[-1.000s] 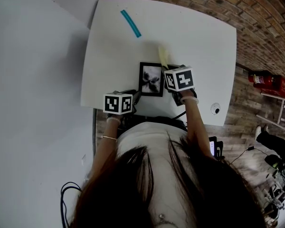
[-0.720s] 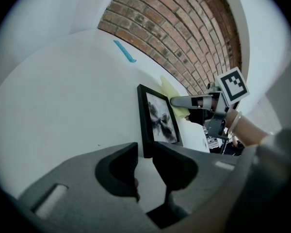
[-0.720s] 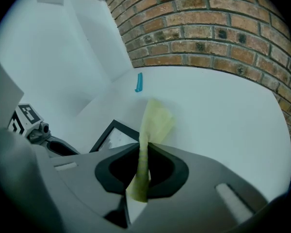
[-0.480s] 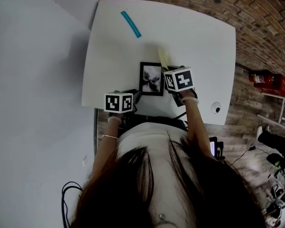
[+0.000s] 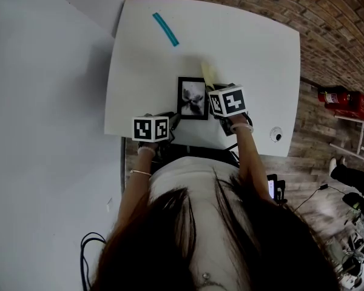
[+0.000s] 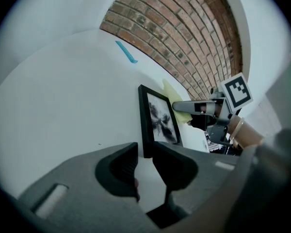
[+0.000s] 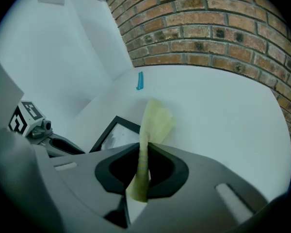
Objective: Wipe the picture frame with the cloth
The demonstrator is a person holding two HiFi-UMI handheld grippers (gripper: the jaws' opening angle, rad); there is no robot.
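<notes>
Left tool (image 6: 144,150) nudged frame (image 5: 192,98); right tool (image 7: 144,152) pinches cloth (image 7: 155,120).

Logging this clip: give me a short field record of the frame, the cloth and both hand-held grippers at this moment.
picture frame: on the white table, near its front edge
cloth: yellow, free end on the table beside the frame, not on the picture
left hand-held gripper: jaws closed on the frame's near corner
right hand-held gripper: jaws shut on the cloth
other: teal strip at the table's far side
</notes>
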